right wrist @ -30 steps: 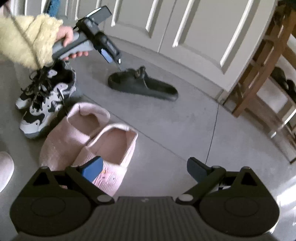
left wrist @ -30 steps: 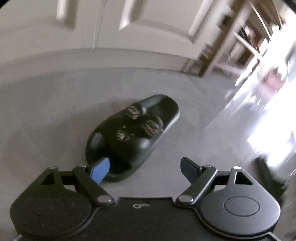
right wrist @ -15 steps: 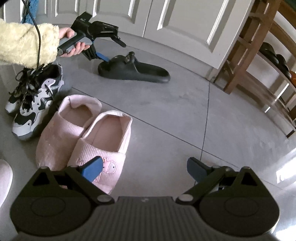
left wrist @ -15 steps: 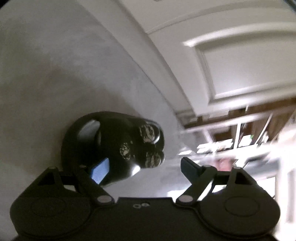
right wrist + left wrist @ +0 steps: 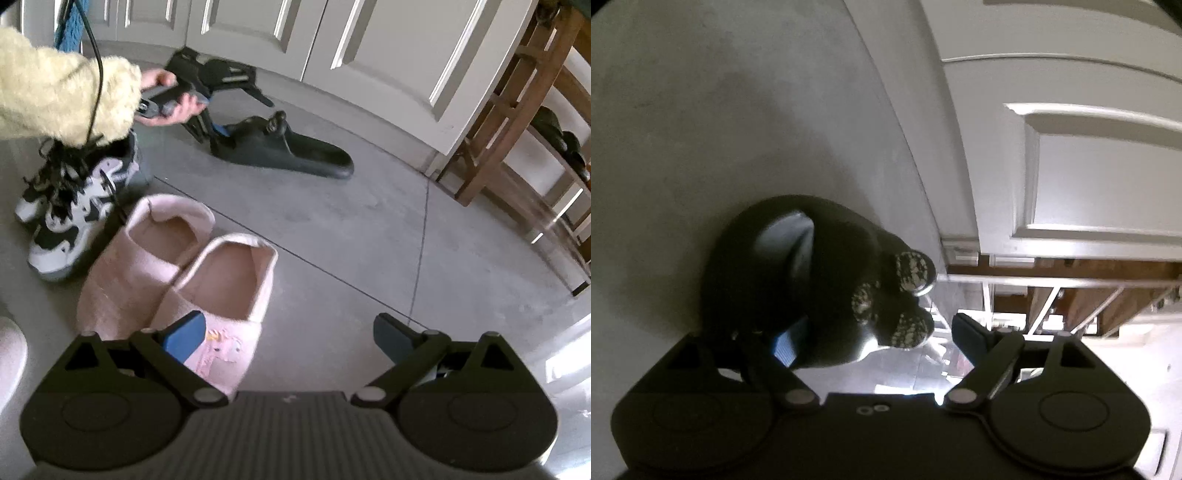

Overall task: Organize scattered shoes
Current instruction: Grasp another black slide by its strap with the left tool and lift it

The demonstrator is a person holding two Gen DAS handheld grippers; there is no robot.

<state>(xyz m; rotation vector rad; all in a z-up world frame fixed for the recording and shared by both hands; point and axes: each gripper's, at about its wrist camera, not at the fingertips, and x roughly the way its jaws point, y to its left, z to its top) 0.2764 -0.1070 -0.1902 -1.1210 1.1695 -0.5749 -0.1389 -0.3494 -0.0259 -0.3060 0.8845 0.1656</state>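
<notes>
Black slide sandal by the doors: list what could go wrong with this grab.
The left gripper straddles the strap of the black sandal with one finger inside; closing on the bulky charms may give a slipping hold. Lifted by the strap, the long sole could swing into the white doors.

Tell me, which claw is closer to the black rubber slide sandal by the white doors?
The left claw: its open jaws sit around the toe end of the black rubber slide sandal. The right claw hangs well back, over a pink fabric slipper.
</notes>
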